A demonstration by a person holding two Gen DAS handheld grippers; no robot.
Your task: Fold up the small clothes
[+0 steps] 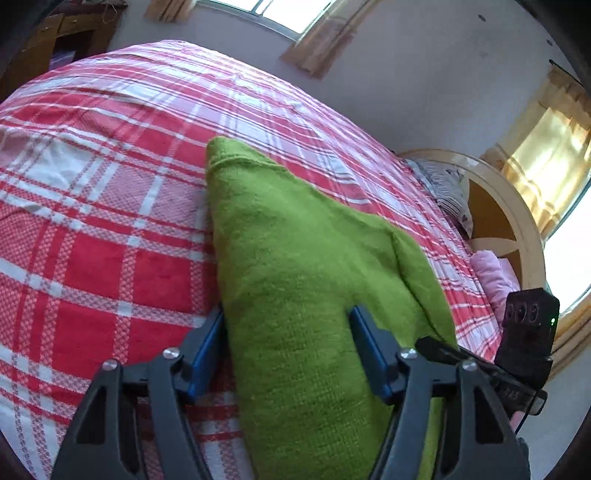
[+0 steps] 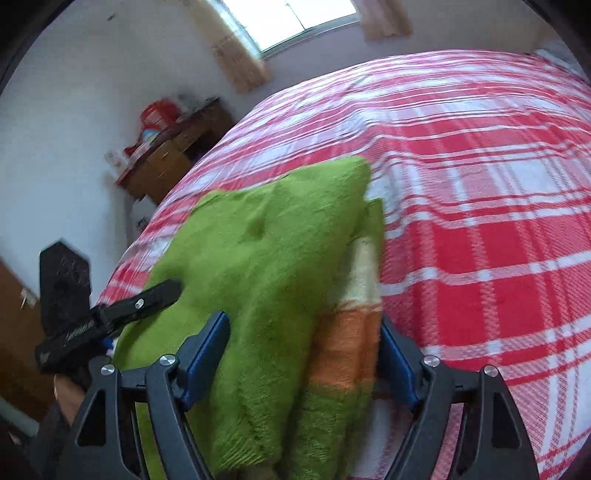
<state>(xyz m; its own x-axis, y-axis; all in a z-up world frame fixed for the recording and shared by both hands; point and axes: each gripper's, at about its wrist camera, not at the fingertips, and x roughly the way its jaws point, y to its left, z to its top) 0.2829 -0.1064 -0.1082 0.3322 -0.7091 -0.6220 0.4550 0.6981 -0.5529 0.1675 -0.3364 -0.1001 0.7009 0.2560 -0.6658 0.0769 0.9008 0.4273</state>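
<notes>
Lying between both grippers' spread jaws | green knit garment point(image 1: 295, 266) | plaid bed point(image 1: 92, 240)

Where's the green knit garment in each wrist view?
Left wrist: green knit garment, centre, between the left gripper fingers.
Right wrist: centre-left, between the right gripper fingers; orange and cream stripes show.
Shared landmark: red plaid bedspread.

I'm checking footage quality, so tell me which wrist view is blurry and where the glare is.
Right wrist view: motion blur smears the green knit garment and the dresser; its window is blown out. Left wrist view: sharp, but the sunlit curtain glares yellow. Both bend the plaid bedspread with fisheye distortion.
</notes>
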